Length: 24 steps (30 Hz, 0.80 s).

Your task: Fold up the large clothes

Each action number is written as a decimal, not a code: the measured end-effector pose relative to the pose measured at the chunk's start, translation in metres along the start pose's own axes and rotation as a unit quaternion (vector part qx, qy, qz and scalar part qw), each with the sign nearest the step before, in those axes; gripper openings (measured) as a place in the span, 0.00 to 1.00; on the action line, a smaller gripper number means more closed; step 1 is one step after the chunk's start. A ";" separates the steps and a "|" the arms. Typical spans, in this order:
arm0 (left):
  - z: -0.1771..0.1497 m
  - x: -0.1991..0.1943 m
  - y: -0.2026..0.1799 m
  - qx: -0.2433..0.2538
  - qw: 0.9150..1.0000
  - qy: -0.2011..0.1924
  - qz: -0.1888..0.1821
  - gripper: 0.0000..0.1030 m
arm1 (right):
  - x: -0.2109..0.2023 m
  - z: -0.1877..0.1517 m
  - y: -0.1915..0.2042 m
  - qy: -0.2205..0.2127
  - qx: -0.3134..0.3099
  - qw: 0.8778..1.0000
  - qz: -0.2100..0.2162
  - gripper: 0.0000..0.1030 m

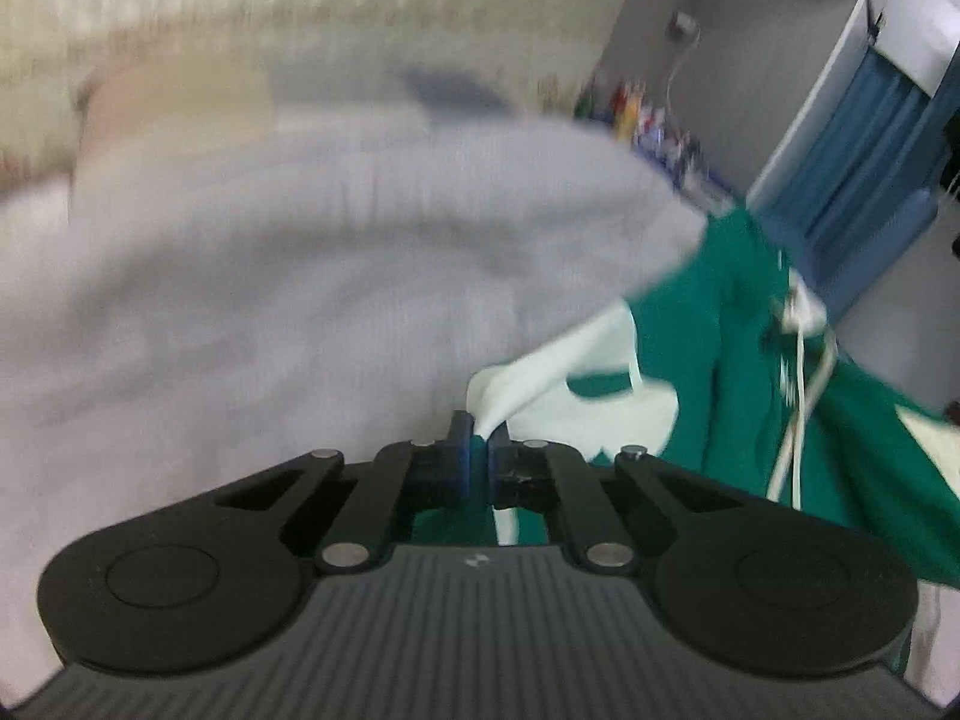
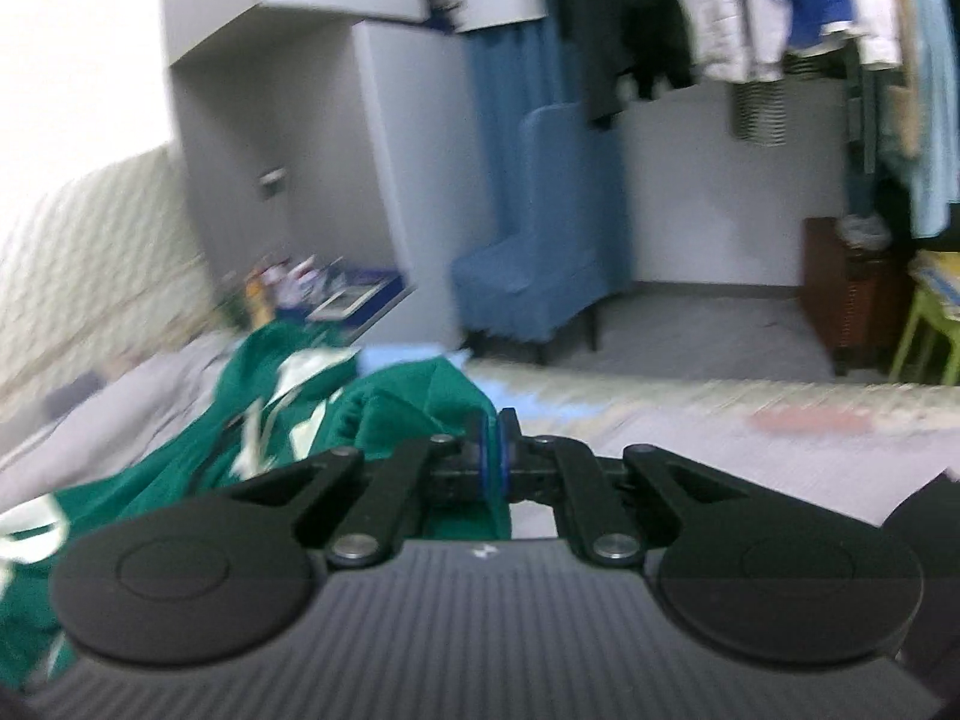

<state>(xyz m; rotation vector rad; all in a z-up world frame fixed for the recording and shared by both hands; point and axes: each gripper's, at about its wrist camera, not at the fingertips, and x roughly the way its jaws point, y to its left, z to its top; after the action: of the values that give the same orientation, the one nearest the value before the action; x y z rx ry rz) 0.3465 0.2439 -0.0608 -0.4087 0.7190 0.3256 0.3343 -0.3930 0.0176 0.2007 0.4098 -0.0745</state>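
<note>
Both grippers are clamped on the green hoodie point(image 2: 384, 414). Left gripper point(image 1: 480, 456) pinches a pale-lined edge; right gripper point(image 2: 493, 447) pinches a green fold. The hoodie lies bunched on a grey bed cover point(image 1: 270, 276), its white drawstrings point(image 1: 798, 408) hanging loose. A blue tray point(image 2: 354, 300) beside the bed holds blurred bottles and small items. Only the right wrist view shows the blue armchair point(image 2: 534, 264), hanging clothes point(image 2: 738, 6) and brown basket point(image 2: 852, 294).
</note>
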 end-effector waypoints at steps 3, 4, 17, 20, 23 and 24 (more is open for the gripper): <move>0.057 -0.006 -0.008 0.026 0.998 -0.046 0.033 0.05 | 0.016 0.031 -0.031 -0.013 0.023 0.999 -0.034 0.04; 0.077 -0.005 -0.011 0.032 0.997 -0.060 0.048 0.05 | 0.023 0.039 -0.040 -0.013 0.031 0.998 -0.045 0.04; 0.168 0.177 -0.005 0.045 0.980 -0.086 0.171 0.06 | 0.163 0.031 -0.157 0.028 0.062 0.974 -0.217 0.04; 0.158 0.217 0.012 0.033 0.983 -0.070 0.169 0.06 | 0.201 0.002 -0.180 0.058 0.061 0.967 -0.242 0.04; 0.146 0.240 0.025 0.030 0.983 -0.068 0.168 0.07 | 0.230 -0.029 -0.197 0.083 0.066 0.962 -0.251 0.04; 0.141 0.243 0.026 0.037 0.982 -0.073 0.169 0.08 | 0.236 -0.036 -0.198 0.087 0.064 0.961 -0.253 0.04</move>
<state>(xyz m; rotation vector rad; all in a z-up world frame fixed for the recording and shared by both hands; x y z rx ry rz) 0.5873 0.3681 -0.1390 -0.1880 0.6532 0.6416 0.5139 -0.5867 -0.1451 0.2275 0.6258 -0.5923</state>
